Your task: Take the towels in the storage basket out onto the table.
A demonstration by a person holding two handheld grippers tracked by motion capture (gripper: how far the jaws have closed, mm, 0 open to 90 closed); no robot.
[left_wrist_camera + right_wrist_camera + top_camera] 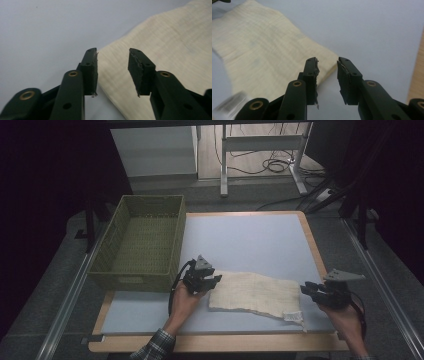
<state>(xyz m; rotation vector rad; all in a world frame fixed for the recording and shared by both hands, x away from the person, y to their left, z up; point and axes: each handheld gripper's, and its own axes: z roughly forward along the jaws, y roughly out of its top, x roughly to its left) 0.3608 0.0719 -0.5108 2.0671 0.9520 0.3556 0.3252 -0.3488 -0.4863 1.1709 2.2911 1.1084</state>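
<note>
I have the folded cream towel (254, 295) lying flat on the pale blue mat (250, 240), near the front edge of the table and toward its right half, with a small white label (293, 316) at its front right corner. My left gripper (214, 281) sits just beside the towel's left end; in the left gripper view (112, 72) its 2 jaws stand spread apart with nothing pinched, the cloth's edge showing behind the gap. My right gripper (306, 288) is just off the towel's right end, close to the right edge of the table. In the right gripper view (327, 80) its 2 jaws are likewise parted and empty, the towel's corner lying beyond the left jaw. Neither set of pads presses on the cloth. The green woven basket (107, 265) stands at the left edge of the table, overhanging it, well apart from the towel's right end and just behind my left gripper.
</note>
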